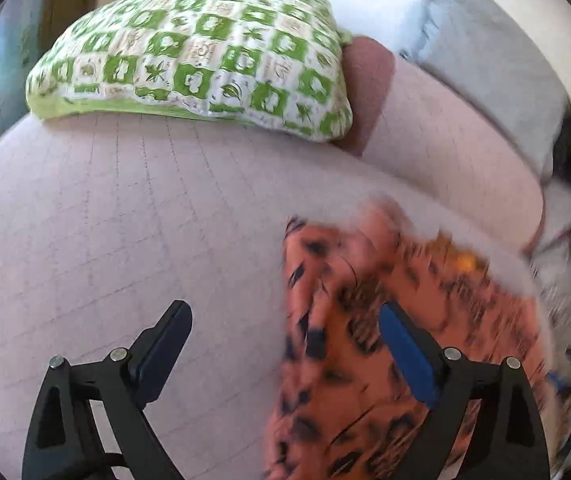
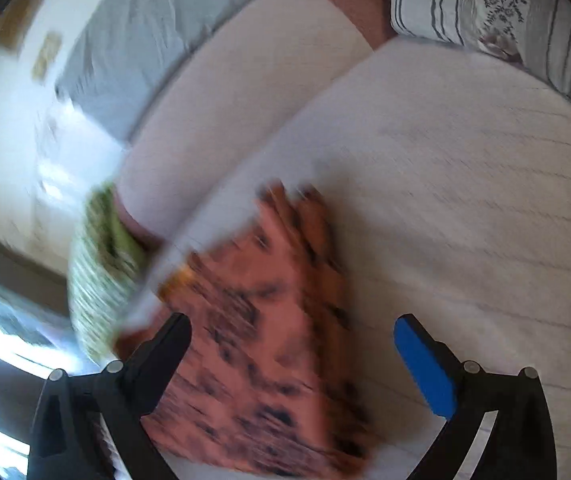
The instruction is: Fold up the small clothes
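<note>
An orange garment (image 1: 385, 340) with dark markings lies on a pale pink checked bed (image 1: 125, 220), blurred in both wrist views. The left claw (image 1: 285, 352) hangs over the bed with its jaws spread wide and nothing gripped: the black finger sits over bare sheet, while the blue-padded finger (image 1: 405, 360) shows against the garment's left part. Whether that finger touches the cloth cannot be told through the blur. In the right wrist view the right claw (image 2: 293, 360) is likewise spread wide, the garment (image 2: 269, 340) spanning much of the gap between its fingers, neither pad pressing on it; the blue-padded finger (image 2: 425, 368) stands clear over the sheet.

A green-and-white patterned pillow (image 1: 197, 60) rests at the far side of the bed in the left view and appears as a blurred shape beside the garment's left edge in the right view. A striped pillow (image 2: 485, 4) with a floral print lies at the bed's upper right. Grey bedding (image 2: 157, 36) lies beyond the pink sheet.
</note>
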Motion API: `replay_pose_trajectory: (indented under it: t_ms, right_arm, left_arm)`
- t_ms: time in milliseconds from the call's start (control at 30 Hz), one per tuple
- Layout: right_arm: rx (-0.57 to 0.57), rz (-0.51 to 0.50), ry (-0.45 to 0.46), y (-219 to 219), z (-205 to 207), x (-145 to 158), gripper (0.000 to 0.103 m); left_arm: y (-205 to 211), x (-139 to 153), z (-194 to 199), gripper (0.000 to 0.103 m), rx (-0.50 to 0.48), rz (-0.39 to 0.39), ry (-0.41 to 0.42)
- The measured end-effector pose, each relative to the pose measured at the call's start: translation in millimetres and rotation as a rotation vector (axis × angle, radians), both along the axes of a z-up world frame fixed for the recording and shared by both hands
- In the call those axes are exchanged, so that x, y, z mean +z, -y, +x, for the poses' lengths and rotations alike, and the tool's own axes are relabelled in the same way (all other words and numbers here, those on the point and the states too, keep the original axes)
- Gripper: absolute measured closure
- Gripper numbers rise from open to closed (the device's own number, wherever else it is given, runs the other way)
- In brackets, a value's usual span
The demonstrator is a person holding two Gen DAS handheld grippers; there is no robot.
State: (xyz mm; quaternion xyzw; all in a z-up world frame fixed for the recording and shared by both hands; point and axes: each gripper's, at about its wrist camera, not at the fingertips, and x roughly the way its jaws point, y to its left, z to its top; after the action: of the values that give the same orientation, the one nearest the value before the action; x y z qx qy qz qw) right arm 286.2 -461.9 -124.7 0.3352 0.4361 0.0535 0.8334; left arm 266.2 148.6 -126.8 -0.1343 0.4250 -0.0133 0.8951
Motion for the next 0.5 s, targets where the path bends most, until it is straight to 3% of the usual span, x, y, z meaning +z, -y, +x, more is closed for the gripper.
replay_pose_trajectory:
  t_ms: [133, 233, 300, 333, 367, 500]
  right_arm:
    - [0.099, -0.097, -0.032, -19.7, 1.3, -9.2, 0.001]
    - [0.184, -0.115, -0.082, -42.3, 21.6, -19.2, 0.003]
    - [0.218, -0.211, -0.153, -63.2, 29.4, -27.3, 0.019]
    - [0.243, -0.219, -0.169, -70.1, 31.1, -24.7, 0.056]
    - [0.255, -0.168, -0.186, -70.5, 32.9, -22.2, 0.084]
    - [0.267, -0.133, -0.124, -74.3, 22.8, 23.2, 0.084]
  left_arm:
    - [15.1, -9.3, -11.3, 0.008, -0.1, 0.072, -0.002]
    - [37.7, -40.3, 7.7, 0.011, -0.188, 0.064, -0.154]
    - [49.9, -46.2, 9.5, 0.036, -0.196, 0.137, -0.137]
    - [52.0, -42.3, 13.1, 0.083, -0.221, 0.083, -0.145]
    - [50.0, -36.5, 17.7, 0.087, -0.204, 0.012, -0.175]
    - [55.8, 13.0, 6.5, 0.087, -0.191, 0.016, -0.096]
